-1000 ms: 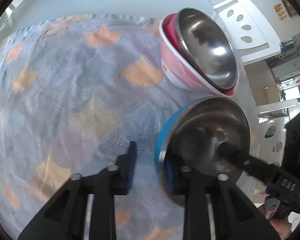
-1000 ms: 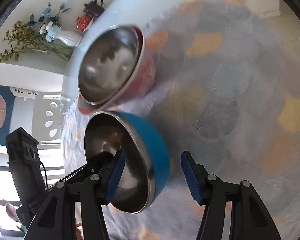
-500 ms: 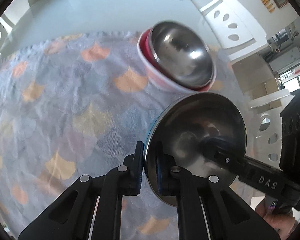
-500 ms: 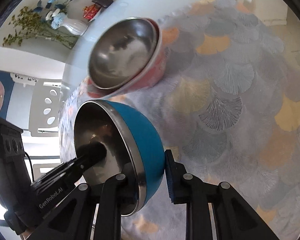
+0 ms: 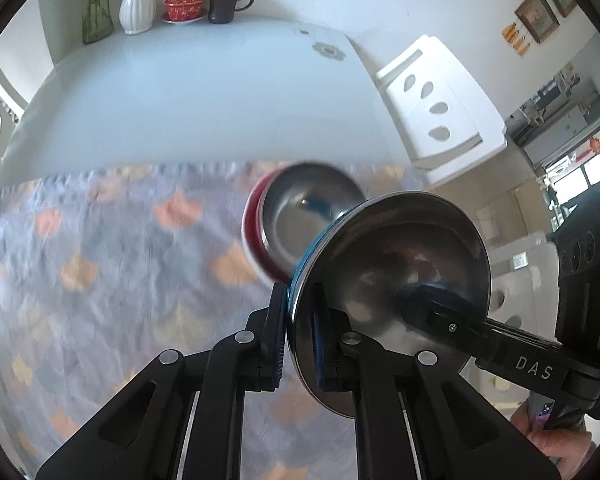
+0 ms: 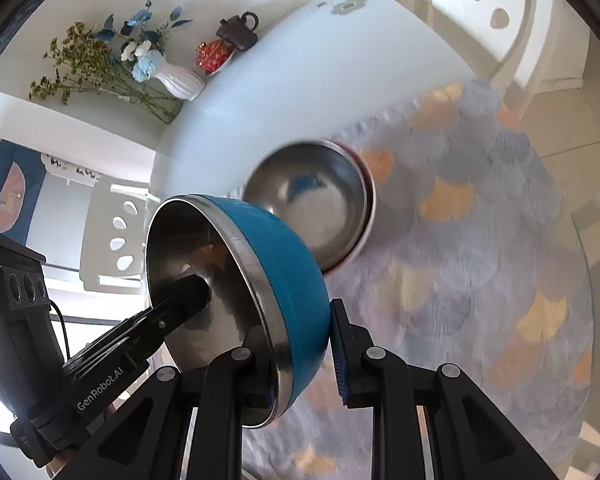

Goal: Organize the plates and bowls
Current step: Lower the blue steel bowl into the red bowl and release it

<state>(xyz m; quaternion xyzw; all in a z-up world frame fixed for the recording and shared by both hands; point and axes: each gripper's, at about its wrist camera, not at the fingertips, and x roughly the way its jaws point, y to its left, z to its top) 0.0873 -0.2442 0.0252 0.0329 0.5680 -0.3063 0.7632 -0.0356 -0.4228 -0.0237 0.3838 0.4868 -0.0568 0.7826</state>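
Blue bowl (image 6: pixel 284 280) is hanging tilted above the patterned cloth (image 6: pixel 480 260); we're pinching its rim with left gripper (image 5: pixel 298 344) and right gripper (image 6: pixel 300 364), just beside the red bowl (image 5: pixel 300 216) near the cloth's far edge.

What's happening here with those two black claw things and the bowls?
A person is holding a two-finger gripper in each hand, and both are clamped on the rim of one blue bowl with a steel inside. The left gripper and the right gripper pinch opposite sides of it, holding it tilted in the air above the patterned tablecloth. Beyond it, a red bowl, also steel inside, sits on the cloth.
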